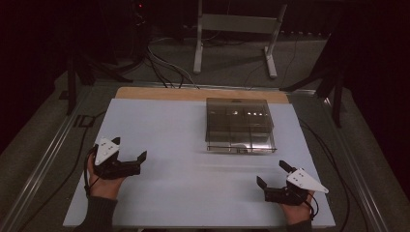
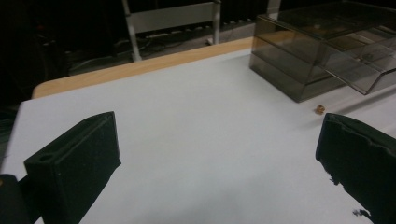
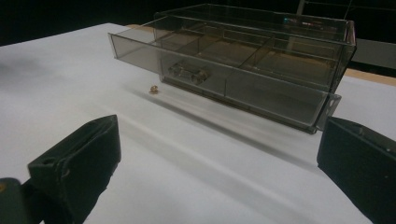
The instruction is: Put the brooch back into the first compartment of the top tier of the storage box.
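A smoky clear drawer box [image 1: 238, 116] stands on the white mat [image 1: 183, 145], right of middle toward the back. Its divided drawer [image 3: 219, 70] is pulled partly out toward me, and I cannot make out anything in its compartments. A tiny brass piece [image 3: 153, 89] lies on the mat just in front of the drawer's left corner, and it shows again as the brass piece [image 2: 320, 109] beside the box [image 2: 299, 70]. My left gripper [image 1: 129, 150] rests open at the near left with nothing between its jaws. My right gripper [image 1: 272, 174] rests open at the near right, also with nothing in it.
A wooden table edge [image 1: 193, 93] runs behind the mat. Beyond it on the floor stand a metal frame [image 1: 237, 29] and loose cables [image 1: 164, 67]. The room around the table is dark.
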`<state>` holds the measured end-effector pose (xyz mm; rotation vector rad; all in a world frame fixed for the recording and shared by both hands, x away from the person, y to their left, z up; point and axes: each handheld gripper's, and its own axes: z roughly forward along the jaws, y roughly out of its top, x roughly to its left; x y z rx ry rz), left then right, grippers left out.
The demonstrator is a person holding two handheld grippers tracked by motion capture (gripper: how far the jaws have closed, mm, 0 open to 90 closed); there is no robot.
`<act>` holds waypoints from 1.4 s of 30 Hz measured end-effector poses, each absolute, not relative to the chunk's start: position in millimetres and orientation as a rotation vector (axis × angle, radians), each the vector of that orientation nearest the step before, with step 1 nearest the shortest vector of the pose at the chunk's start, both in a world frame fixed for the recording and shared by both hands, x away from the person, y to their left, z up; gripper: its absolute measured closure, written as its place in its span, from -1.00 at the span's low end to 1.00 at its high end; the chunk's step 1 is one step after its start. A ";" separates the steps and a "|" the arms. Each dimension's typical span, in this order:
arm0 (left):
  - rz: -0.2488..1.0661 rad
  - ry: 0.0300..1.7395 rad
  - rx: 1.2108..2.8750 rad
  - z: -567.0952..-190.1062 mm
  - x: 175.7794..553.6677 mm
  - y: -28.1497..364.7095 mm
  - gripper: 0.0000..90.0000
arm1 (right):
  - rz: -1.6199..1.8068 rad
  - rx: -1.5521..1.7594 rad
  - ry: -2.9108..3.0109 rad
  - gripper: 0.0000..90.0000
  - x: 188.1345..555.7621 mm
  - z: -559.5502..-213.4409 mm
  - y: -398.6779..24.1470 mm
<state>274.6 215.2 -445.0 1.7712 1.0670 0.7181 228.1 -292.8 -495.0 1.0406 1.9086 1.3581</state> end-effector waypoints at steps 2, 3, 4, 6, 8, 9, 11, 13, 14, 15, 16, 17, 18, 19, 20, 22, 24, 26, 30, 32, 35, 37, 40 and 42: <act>0.710 1.064 1.784 -446.5 280.3 207.8 -0.99 | 1.358 1.042 1.911 -1.00 228.6 -495.3 -292.6; 0.711 1.060 1.795 -447.1 283.1 203.9 -0.99 | 1.358 1.042 1.911 -1.00 228.8 -495.3 -292.5; 0.709 1.056 1.802 -447.9 285.8 199.7 -0.99 | 1.357 1.041 1.912 -1.00 228.7 -495.3 -292.4; 0.705 1.053 1.811 -448.9 289.1 194.6 -0.99 | 1.357 1.040 1.912 -1.00 228.6 -495.2 -292.3; 0.685 1.038 1.833 -451.7 297.6 181.0 -0.99 | 1.358 1.038 1.910 -1.00 228.1 -495.0 -292.2; 0.679 1.034 1.840 -452.4 299.8 177.7 -0.99 | 1.357 1.039 1.910 -1.00 228.1 -495.0 -292.4; 0.672 1.031 1.841 -453.4 301.9 174.4 -0.99 | 1.358 1.040 1.909 -1.00 228.1 -495.0 -292.7; 0.654 1.025 1.843 -456.8 308.8 166.5 -0.99 | 1.357 1.044 1.907 -1.00 228.6 -495.2 -293.0; 0.643 1.026 1.840 -458.1 310.9 164.8 -0.99 | 1.353 1.050 1.907 -1.00 228.8 -495.3 -293.1; 0.635 1.028 1.837 -459.6 312.8 162.9 -0.99 | 1.352 1.053 1.909 -1.00 229.2 -495.6 -293.2; 0.635 1.028 1.837 -459.6 312.8 162.9 -0.99 | 1.351 1.053 1.909 -1.00 229.5 -495.8 -293.3; 0.629 1.028 1.839 -460.8 314.5 161.1 -0.99 | 1.351 1.053 1.909 -1.00 229.5 -495.8 -293.3; 0.629 1.028 1.839 -460.8 314.5 161.1 -0.99 | 1.351 1.053 1.909 -1.00 229.5 -495.8 -293.3; 0.605 1.022 1.836 -464.4 319.2 155.9 -0.99 | 1.353 1.052 1.907 -1.00 229.7 -495.8 -293.6; 0.605 1.022 1.836 -464.4 319.2 155.9 -0.99 | 1.353 1.052 1.907 -1.00 229.7 -495.8 -293.5; 0.591 1.019 1.843 -466.4 322.2 152.3 -0.99 | 1.355 1.052 1.906 -1.00 229.6 -495.7 -293.3; 0.571 1.006 1.854 -468.3 324.8 148.3 -0.97 | 1.354 1.053 1.907 -1.00 229.5 -495.7 -293.0; 0.558 1.001 1.870 -470.2 327.1 143.8 -0.97 | 1.352 1.054 1.909 -1.00 229.4 -495.7 -292.7; 0.537 0.988 1.891 -473.1 333.8 133.9 -0.97 | 1.352 1.053 1.909 -1.00 229.4 -495.7 -292.4; 0.526 0.986 1.896 -474.2 337.1 129.2 -0.97 | 1.352 1.053 1.911 -1.00 229.4 -495.6 -292.3; 0.493 0.982 1.899 -476.1 342.1 121.9 -0.97 | 1.351 1.051 1.911 -1.00 229.7 -495.7 -292.5; 0.478 0.976 1.900 -477.1 343.8 118.9 -0.97 | 1.351 1.053 1.910 -1.00 229.6 -495.7 -292.6; 0.449 0.967 1.923 -481.0 349.0 111.4 -0.91 | 1.353 1.053 1.909 -1.00 229.8 -495.7 -293.3; 0.412 0.950 1.948 -484.5 352.8 106.5 -0.86 | 1.355 1.053 1.908 -1.00 229.6 -495.6 -293.3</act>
